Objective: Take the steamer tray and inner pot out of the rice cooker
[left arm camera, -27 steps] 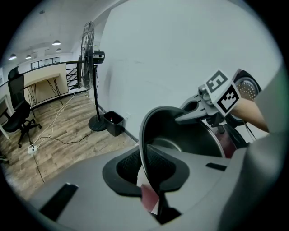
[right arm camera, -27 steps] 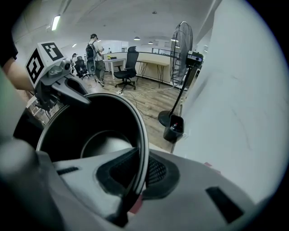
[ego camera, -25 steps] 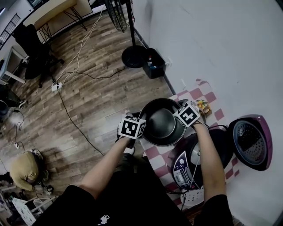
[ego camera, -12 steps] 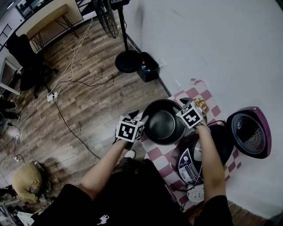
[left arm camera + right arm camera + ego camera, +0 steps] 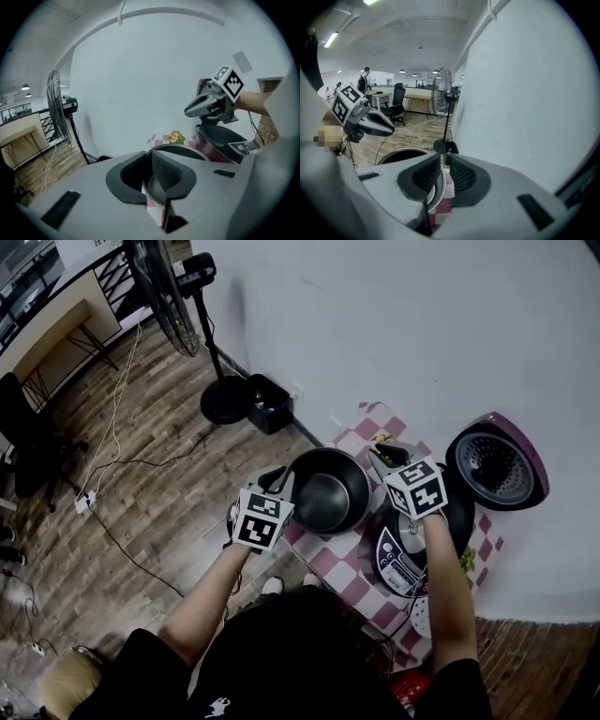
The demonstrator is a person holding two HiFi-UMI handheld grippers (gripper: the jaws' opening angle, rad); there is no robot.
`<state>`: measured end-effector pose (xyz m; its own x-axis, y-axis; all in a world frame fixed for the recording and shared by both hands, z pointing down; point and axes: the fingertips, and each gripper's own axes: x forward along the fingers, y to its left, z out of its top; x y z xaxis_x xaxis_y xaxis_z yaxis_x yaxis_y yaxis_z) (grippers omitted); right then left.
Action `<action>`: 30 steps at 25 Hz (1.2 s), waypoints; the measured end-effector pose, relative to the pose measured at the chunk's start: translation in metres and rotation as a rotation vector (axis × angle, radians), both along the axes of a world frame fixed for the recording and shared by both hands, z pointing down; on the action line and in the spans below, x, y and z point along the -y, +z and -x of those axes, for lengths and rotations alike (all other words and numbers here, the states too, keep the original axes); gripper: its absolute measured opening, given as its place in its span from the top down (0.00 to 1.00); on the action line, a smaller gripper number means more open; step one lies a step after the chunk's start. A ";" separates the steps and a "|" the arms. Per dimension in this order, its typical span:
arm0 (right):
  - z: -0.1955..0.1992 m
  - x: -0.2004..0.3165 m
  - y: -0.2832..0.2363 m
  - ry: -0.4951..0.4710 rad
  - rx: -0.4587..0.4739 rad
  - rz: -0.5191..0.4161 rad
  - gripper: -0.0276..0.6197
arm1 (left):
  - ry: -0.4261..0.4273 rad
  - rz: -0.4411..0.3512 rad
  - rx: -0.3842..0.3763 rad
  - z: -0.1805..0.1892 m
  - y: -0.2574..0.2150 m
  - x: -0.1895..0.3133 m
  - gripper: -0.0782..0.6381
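The dark metal inner pot [image 5: 326, 493] stands empty on the pink-checked tablecloth [image 5: 349, 570], left of the rice cooker [image 5: 419, 547]. The cooker's purple lid [image 5: 495, 461] is swung open. My left gripper [image 5: 277, 480] hovers over the pot's left rim and my right gripper [image 5: 383, 455] over its right rim; neither touches it. In the left gripper view the jaws [image 5: 149, 161] have just been closing to a narrow gap with nothing in it, the pot rim [image 5: 180, 149] below. The right gripper [image 5: 444, 162] looks the same, above the pot [image 5: 398, 154]. No steamer tray is visible.
A small bunch of yellow flowers [image 5: 176, 137] sits at the table's far end by the white wall. A standing fan [image 5: 166, 292] and a black box [image 5: 270, 402] stand on the wood floor beyond. Cables [image 5: 112, 465] trail across the floor at left.
Both grippers held the pot's rim a second ago; they have let go and risen, leaving it on the cloth. The head view has swung, so the cooker sits lower right.
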<state>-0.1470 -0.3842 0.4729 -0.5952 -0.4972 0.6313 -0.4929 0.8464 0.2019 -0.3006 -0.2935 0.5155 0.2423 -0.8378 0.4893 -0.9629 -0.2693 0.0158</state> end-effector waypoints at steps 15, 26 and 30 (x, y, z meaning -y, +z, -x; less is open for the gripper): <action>-0.133 -0.148 -0.080 0.489 0.380 -0.169 0.95 | 0.365 -0.146 -0.095 -0.108 -0.058 -0.036 0.89; -0.215 -0.245 -0.068 0.658 0.501 -0.173 0.95 | 0.455 -0.191 -0.088 -0.195 -0.072 -0.103 0.89; -0.234 -0.276 -0.058 0.666 0.501 -0.169 0.95 | 0.432 -0.209 -0.102 -0.217 -0.077 -0.130 0.89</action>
